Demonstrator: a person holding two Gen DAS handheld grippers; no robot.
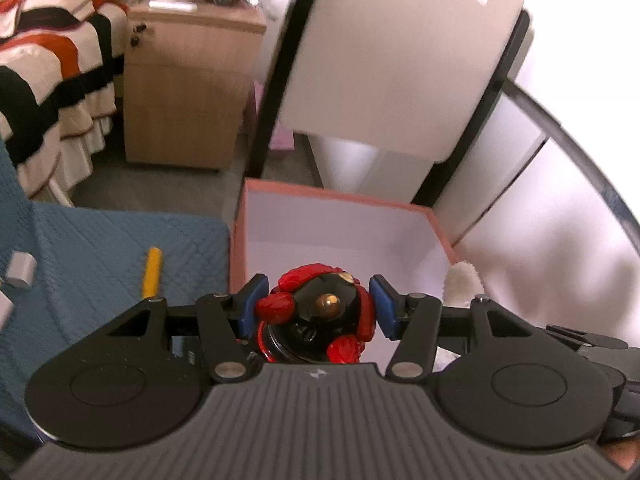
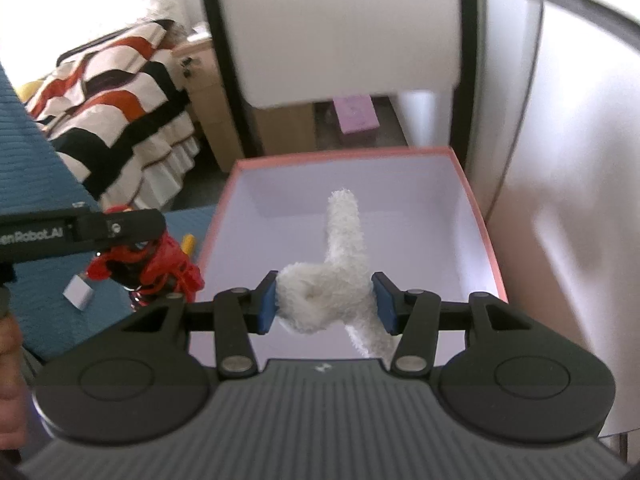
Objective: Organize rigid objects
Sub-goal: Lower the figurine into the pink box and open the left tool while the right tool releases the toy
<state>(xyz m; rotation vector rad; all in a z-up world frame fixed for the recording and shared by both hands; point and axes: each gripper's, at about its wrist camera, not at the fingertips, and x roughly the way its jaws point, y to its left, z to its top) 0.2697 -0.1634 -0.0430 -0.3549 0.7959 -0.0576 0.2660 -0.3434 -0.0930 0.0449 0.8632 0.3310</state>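
Note:
My left gripper (image 1: pixel 318 300) is shut on a round red and black ornament (image 1: pixel 320 312) with a gold knob. It hangs at the near left corner of an open pink box (image 1: pixel 236 240) with a white inside. My right gripper (image 2: pixel 326 300) is shut on a white fluffy knotted toy (image 2: pixel 336 280), held over the near part of the same pink box (image 2: pixel 484 232). In the right wrist view the red ornament (image 2: pixel 160 264) shows at the left, under a finger (image 2: pixel 120 226) of the left gripper. The toy's tip (image 1: pixel 464 280) peeks in at the right of the left wrist view.
Left of the box lies a blue quilted mat (image 1: pixel 100 248) with a yellow pen (image 1: pixel 152 272) and a small silver block (image 1: pixel 22 270) on it. Behind stand a wooden nightstand (image 1: pixel 180 92), a bed with a striped cover (image 1: pixel 48 64) and a white panel (image 1: pixel 392 52).

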